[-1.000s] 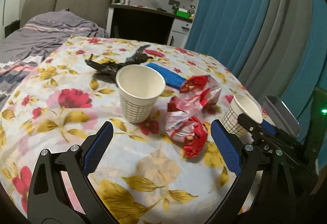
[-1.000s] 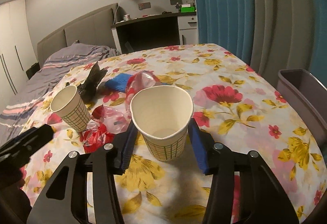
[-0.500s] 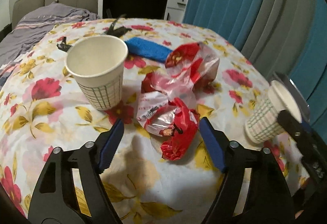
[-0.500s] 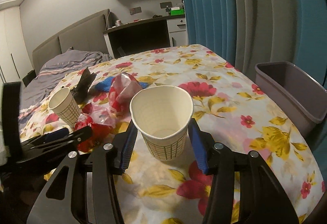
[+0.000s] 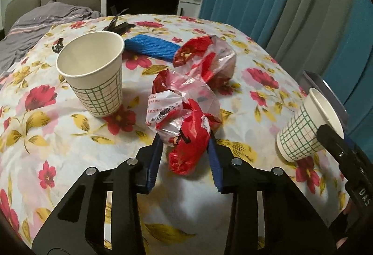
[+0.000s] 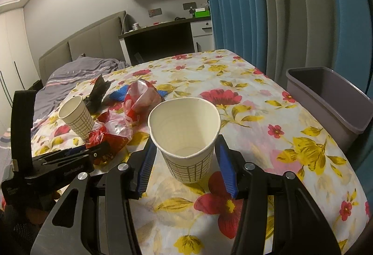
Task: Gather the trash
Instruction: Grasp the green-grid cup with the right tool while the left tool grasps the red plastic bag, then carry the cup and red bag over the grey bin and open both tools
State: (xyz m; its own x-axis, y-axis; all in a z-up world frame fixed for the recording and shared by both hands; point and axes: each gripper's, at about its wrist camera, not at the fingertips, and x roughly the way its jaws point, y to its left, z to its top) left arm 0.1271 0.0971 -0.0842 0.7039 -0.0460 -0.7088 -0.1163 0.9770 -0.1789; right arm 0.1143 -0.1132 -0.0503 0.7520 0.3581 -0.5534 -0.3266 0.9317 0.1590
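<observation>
The left gripper (image 5: 185, 150), low in the centre of the left wrist view, has its blue pads closed on the red end of a crumpled red-and-clear plastic wrapper (image 5: 184, 115) lying on the floral tablecloth (image 5: 70, 161). A second red-and-clear bag (image 5: 207, 57) sits just above it, touching, with a blue ribbed piece (image 5: 151, 47) and black scrap (image 5: 119, 26) toward the upper middle. An upright paper cup (image 5: 93, 73) with a green grid stands at centre left, showing nothing inside.

The right gripper (image 6: 186, 161), low centre of the right wrist view, clamps another grid-printed paper cup (image 6: 186, 138), its rim squeezed slightly out of round; its white bottom looks bare. At the right edge a grey bin (image 6: 331, 101) stands beside the table, interior dark, contents not discernible.
</observation>
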